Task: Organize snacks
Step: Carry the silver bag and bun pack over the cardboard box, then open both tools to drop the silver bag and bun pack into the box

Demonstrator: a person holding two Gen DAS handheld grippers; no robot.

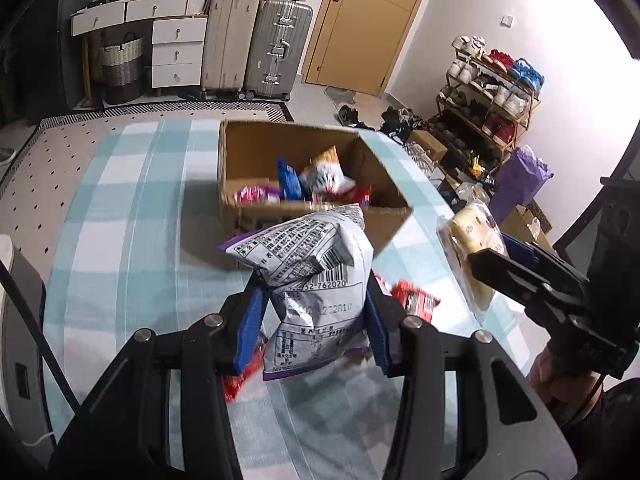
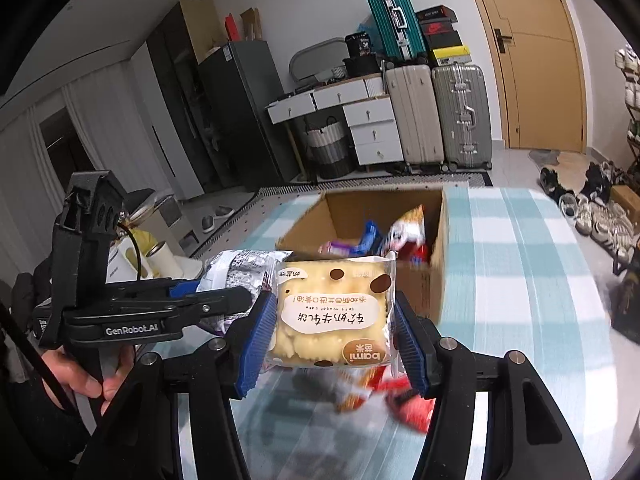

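I'm mid-carry, both loads up off the table and short of the box (image 1: 304, 216). My left gripper (image 1: 312, 320) has its jaws clamped on a white chip bag (image 1: 316, 276); my right gripper (image 2: 332, 332) pinches a cake pack (image 2: 332, 312). Next, I reckon, each must clear the box's near wall before letting go. The box already holds several packets (image 1: 312, 184); red ones (image 1: 416, 300) lie on the table in front of it.

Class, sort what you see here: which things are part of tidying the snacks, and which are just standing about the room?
Part of the job:
- left claw shut on the silver snack bag
- right claw shut on the cake packet
- cardboard box with snacks inside
- red packets on the table

Just standing about:
- suitcases
- shoe rack
- white drawers
- door
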